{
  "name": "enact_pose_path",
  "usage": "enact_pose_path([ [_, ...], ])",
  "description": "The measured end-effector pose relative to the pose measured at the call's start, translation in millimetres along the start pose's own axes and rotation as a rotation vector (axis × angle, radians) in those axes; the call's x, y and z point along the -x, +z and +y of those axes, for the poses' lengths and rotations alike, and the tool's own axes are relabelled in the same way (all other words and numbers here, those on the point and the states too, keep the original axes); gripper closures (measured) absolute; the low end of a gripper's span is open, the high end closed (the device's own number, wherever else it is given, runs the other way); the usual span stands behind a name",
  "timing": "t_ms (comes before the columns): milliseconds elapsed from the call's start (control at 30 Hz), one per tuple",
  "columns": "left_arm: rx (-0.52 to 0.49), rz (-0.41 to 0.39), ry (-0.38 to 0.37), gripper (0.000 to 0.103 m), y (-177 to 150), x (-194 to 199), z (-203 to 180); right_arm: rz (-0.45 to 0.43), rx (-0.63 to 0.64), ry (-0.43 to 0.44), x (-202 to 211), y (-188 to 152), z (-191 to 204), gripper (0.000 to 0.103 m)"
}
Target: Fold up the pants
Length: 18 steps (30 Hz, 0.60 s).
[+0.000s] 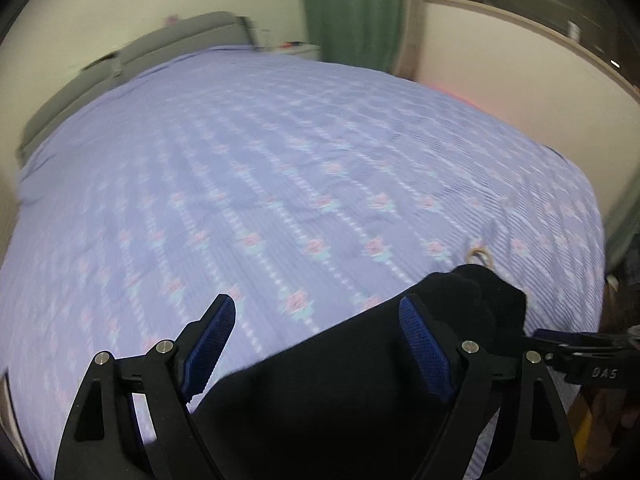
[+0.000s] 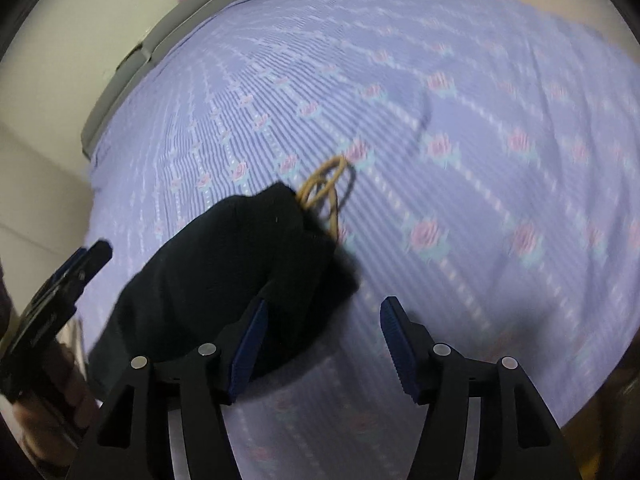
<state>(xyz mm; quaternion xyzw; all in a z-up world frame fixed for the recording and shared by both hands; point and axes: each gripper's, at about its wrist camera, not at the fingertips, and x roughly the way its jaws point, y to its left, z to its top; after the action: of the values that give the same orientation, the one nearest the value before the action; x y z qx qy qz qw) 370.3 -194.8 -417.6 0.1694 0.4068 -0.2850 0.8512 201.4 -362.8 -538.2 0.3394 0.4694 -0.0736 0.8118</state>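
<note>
The black pants [image 1: 360, 364] lie bunched near the front edge of the bed; they also show in the right wrist view [image 2: 236, 264]. A tan drawstring loop [image 2: 324, 188] sticks out of their far end, seen small in the left wrist view [image 1: 478, 257]. My left gripper [image 1: 316, 316] is open and empty, hovering over the pants' left part. My right gripper [image 2: 324, 316] is open and empty, its left finger just over the pants' right edge. The right gripper shows at the left wrist view's right edge [image 1: 576, 346], and the left gripper at the right wrist view's left edge [image 2: 68, 280].
The bed is covered by a lilac sheet with pink flowers [image 1: 280, 168]. A grey headboard [image 1: 132, 60] stands at the far end. A green curtain [image 1: 356, 12] and a window sill [image 1: 520, 28] are beyond the bed.
</note>
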Motion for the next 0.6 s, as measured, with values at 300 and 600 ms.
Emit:
enact_pose_path([
  [300,-0.182,0.082,-0.122,0.019,24,-31,-17,0.0,-0.243,0.149,-47,-13,-21,0.039],
  [600,-0.085,0.1,-0.073,0.019,-1,-16,-8,-0.022,-0.197,0.272,-61,-4,-9,0.033],
])
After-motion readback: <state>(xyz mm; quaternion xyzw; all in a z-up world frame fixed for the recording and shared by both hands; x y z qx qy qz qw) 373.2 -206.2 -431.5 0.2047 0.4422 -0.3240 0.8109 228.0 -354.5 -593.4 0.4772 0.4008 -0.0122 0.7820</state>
